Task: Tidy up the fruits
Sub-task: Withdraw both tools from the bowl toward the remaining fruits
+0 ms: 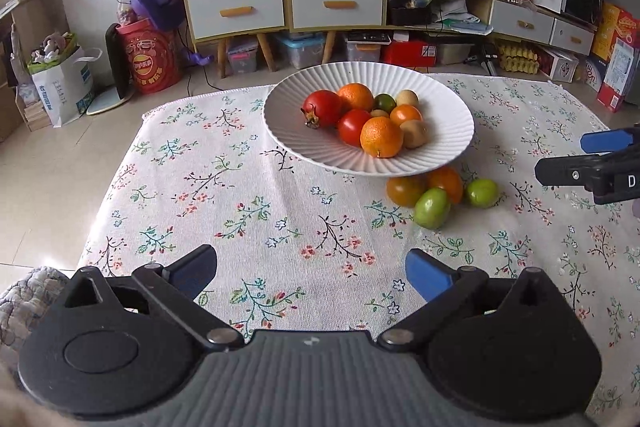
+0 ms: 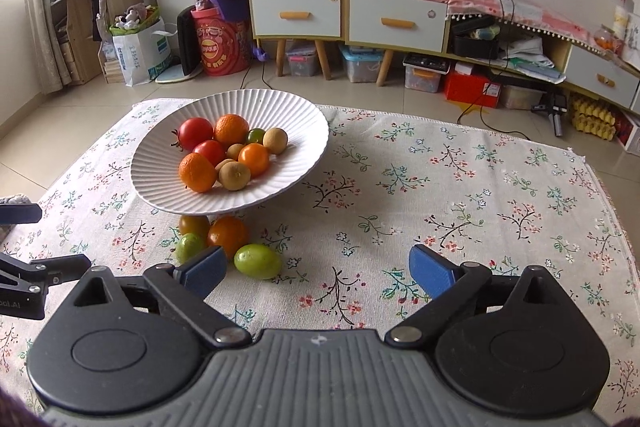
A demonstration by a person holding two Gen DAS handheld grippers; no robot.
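A white ribbed bowl [image 1: 288, 131] [image 2: 160, 183] stands on the floral cloth and holds several fruits: red tomatoes [image 1: 325, 107], oranges [image 1: 381, 137] and small brown and green ones. In front of the bowl on the cloth lie an orange fruit [image 2: 227, 235], a yellow-brown tomato [image 2: 193, 225] and two green fruits [image 2: 258, 261] [image 2: 189, 246]. My left gripper [image 1: 312, 271] is open and empty, above the cloth, short of the loose fruits. My right gripper [image 2: 316, 269] is open and empty, with its left finger beside the green fruit.
The floral cloth [image 1: 240, 211] covers a low table with edges at the left and far side. Beyond it are tiled floor, a shelf cabinet with drawers [image 2: 344, 11], storage boxes, a red bucket [image 2: 218, 43] and bags.
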